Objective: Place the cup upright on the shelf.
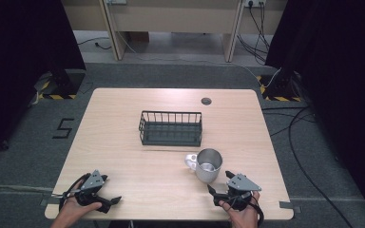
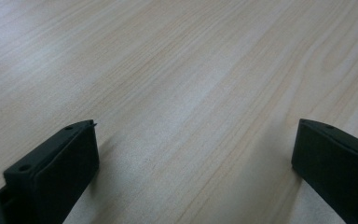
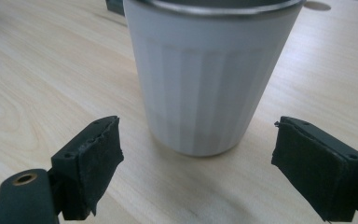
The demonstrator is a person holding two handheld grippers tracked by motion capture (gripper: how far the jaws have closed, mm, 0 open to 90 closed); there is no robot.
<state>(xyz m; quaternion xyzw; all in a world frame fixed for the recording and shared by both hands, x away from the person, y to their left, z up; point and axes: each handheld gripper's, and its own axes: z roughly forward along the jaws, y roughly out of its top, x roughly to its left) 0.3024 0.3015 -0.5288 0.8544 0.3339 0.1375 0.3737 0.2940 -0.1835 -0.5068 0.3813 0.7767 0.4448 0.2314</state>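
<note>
two grippers rest low at the near edge of the counter [image 1: 123,102], one toward each near corner, and the work in hand looks like a first approach to the cup [image 1: 207,165]. the cup stands upright on the near right part of the counter, its handle turned toward the left edge, with the wire basket [image 1: 170,128] well apart behind it near the middle. that spacing suggests the basket is where the cup is meant to go, though this is only a judgement from the layout.

the right gripper [image 1: 222,186] sits just beside the cup on its near side. in the right gripper view its fingers [image 3: 98,156] are spread wide, wider than the cup's base, with the ribbed white wall of the cup straight ahead and not yet between them. they hold nothing. the wide spread seems chosen so the cup's body can pass in without being knocked.

the left gripper [image 1: 105,189] lies toward the near left corner, away from both things. its fingers [image 2: 63,170] are also apart and empty over bare wood, likely waiting in reserve.
</note>
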